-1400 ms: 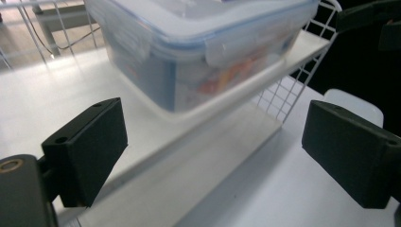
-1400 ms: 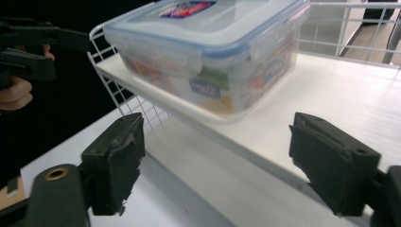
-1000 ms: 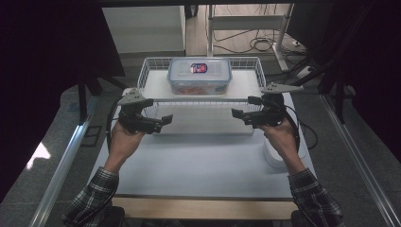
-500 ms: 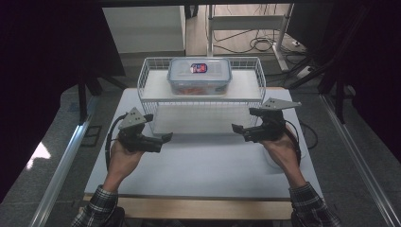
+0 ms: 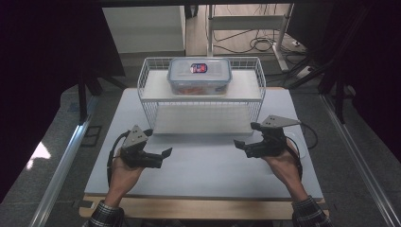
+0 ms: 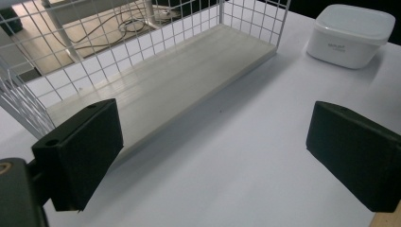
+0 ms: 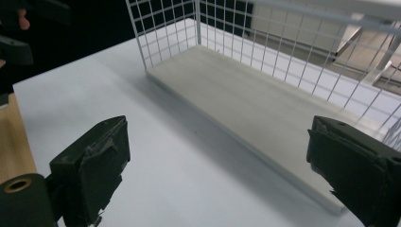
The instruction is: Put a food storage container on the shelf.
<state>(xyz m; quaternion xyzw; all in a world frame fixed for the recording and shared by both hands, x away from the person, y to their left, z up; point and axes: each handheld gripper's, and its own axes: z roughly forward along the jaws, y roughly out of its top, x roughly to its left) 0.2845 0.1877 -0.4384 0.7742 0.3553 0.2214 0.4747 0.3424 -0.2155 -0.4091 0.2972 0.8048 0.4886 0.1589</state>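
Note:
A white wire rack (image 5: 142, 85) stands at the back of the white table top (image 5: 203, 170). On its upper shelf sits a clear lidded container (image 5: 199, 75) with a red and blue label. My left gripper (image 5: 163, 157) is held in front of the rack's left end, open and empty; in the left gripper view (image 6: 213, 161) the jaws stand wide apart over bare table. My right gripper (image 5: 241, 146) is held in front of the rack's right end, also open and empty, and in the right gripper view (image 7: 217, 165) it faces the rack's lower shelf board (image 7: 246, 99).
A white lidded tub (image 6: 352, 35) sits on the table beyond the rack's right end. A wooden edge (image 5: 198, 208) runs along the table's near side. Cables lie on the floor (image 5: 265, 45) behind the rack. Metal rails (image 5: 61, 165) flank the table.
Both hands have drawn back from the rack's front toward the near edge of the table and lowered. Both grippers stay open and empty.

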